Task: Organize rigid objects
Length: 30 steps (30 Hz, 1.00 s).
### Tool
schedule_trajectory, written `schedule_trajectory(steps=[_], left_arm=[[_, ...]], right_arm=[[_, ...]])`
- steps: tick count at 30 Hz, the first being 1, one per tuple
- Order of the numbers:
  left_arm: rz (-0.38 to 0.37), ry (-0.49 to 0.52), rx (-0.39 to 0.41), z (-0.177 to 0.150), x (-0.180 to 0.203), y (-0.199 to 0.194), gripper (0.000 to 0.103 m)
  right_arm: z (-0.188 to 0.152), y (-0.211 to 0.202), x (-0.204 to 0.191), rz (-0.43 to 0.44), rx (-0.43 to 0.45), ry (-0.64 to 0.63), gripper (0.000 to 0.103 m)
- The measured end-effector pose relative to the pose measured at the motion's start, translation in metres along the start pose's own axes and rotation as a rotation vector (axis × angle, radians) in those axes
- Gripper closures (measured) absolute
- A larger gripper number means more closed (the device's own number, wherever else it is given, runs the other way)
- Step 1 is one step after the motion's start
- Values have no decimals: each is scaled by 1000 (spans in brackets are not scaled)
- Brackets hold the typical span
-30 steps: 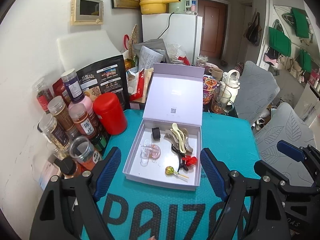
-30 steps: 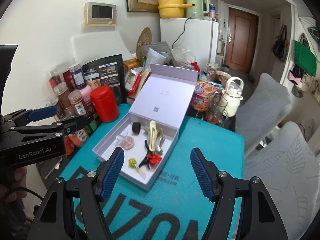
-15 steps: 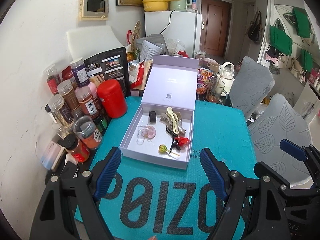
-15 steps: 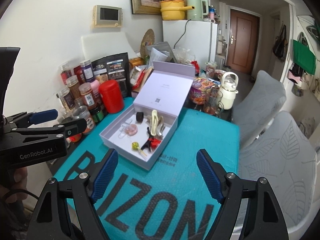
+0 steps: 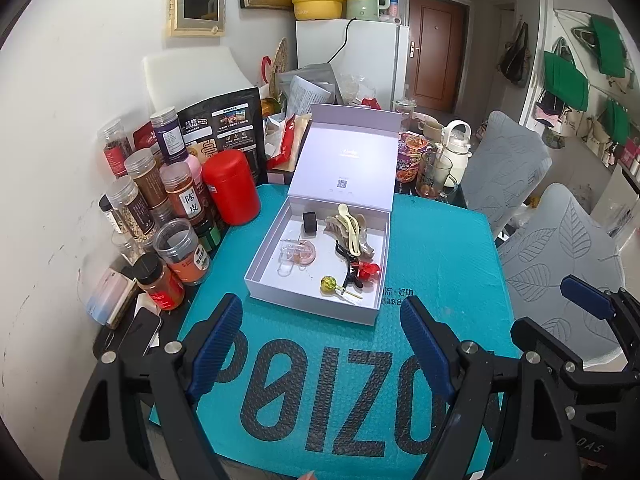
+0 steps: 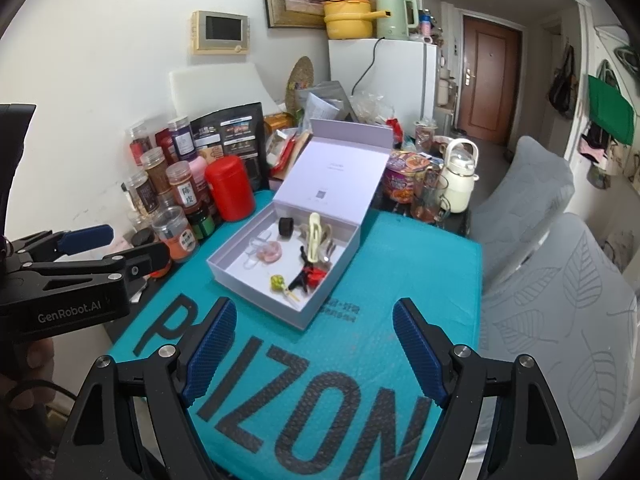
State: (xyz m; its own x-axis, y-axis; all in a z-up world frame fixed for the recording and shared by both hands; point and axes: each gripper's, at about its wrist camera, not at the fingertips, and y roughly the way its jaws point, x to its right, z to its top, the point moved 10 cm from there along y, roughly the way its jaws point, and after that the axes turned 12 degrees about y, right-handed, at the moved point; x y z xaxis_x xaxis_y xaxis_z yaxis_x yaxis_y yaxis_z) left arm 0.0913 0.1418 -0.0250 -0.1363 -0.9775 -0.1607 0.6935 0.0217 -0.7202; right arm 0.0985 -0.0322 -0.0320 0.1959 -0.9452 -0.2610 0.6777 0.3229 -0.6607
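A pale lilac gift box (image 5: 316,304) sits open on a teal bubble mailer (image 5: 440,264) printed with large black letters, its hinged lid (image 5: 346,164) standing up at the far side. Inside lie a small black cube (image 5: 309,223), a cream claw clip (image 5: 347,227) on top of a beige one, a clear pink clip (image 5: 298,254), a black clip (image 5: 349,265) with a red bow (image 5: 370,269) touching it, and a yellow-green lollipop (image 5: 329,282) near the front wall.

The left gripper (image 5: 320,340) hovers over the mailer's near end, its blue-padded fingers (image 5: 218,338) spread wide and holding nothing. The right gripper (image 6: 310,344) hangs beside it, fingers (image 6: 414,350) likewise wide apart and empty. Both stand well short of the box, pointed toward it.

To the left of the box a red canister (image 5: 232,186) stands just beside a cluster of spice jars (image 5: 182,196) against the white wall, with a black pouch (image 5: 230,128) upright behind them. Beyond the lid, a white kettle (image 6: 458,176) and an instant noodle cup (image 6: 402,182) crowd the back of the surface. Two grey leaf-patterned chairs (image 6: 560,280) stand at the right.
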Motion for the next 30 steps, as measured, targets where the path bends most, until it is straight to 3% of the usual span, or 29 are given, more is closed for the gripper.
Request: schedule_trajectory(steps=[30], left_arm=[[1,-10,-14,-7,-5,0,21]], right_arm=[[-4,3,-1,-2,-17,-14,21]])
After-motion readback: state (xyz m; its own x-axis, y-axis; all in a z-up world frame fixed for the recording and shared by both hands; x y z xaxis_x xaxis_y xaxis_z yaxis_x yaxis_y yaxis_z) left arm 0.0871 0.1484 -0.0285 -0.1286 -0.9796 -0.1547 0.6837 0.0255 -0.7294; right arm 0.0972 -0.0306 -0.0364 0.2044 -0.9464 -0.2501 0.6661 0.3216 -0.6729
